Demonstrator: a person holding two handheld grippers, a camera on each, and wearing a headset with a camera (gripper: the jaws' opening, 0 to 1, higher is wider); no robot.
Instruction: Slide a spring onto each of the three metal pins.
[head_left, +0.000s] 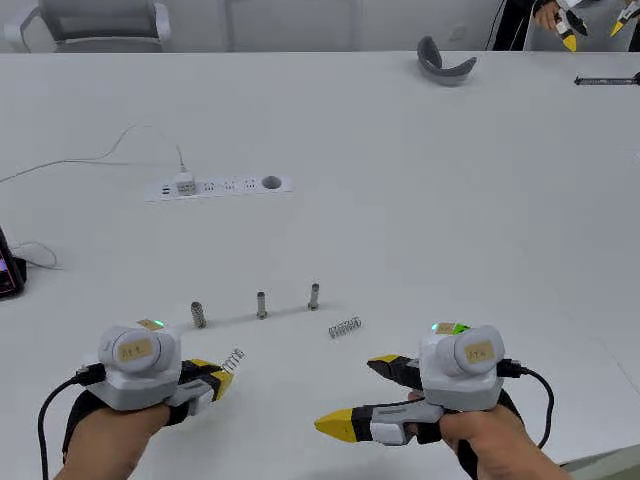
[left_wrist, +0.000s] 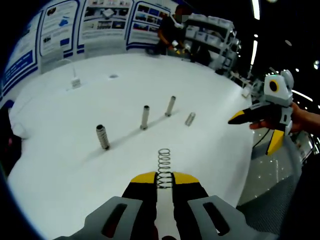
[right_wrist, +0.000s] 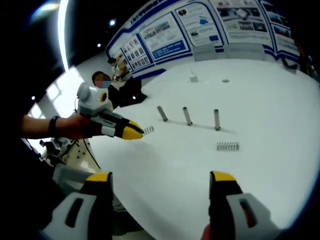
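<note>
The left tool (head_left: 215, 381), low in the head view, is clamped on one end of a small spring (head_left: 233, 360) that sticks out past its yellow tips above the white counter (head_left: 400, 200). The right tool (head_left: 360, 396) hangs with its jaws spread wide and nothing between them. Beyond both, three metal pins stand upright in a row: the left pin (head_left: 198, 314) already wears a coil, while the middle pin (head_left: 261, 304) and the right pin (head_left: 314, 295) are bare. A loose spring (head_left: 344, 327) lies flat on the counter just in front of the right pin. Farther back lies a white power strip (head_left: 215, 186). In the left gripper view, the left tool (left_wrist: 164, 178) has its tips pressed together on the spring (left_wrist: 163, 161), which rises straight up from them; ahead stand the left pin (left_wrist: 102, 136), middle pin (left_wrist: 145, 117) and right pin (left_wrist: 170, 106), with the loose spring (left_wrist: 190, 119) beside the last, and the right tool (left_wrist: 254, 133) gaping at the right. In the right gripper view, the right tool (right_wrist: 160, 177) shows its jaws far apart; the left tool (right_wrist: 131, 131) holds the spring (right_wrist: 148, 130) near the left pin (right_wrist: 162, 113), and the loose spring (right_wrist: 227, 146) lies before the right pin (right_wrist: 216, 119).
</note>
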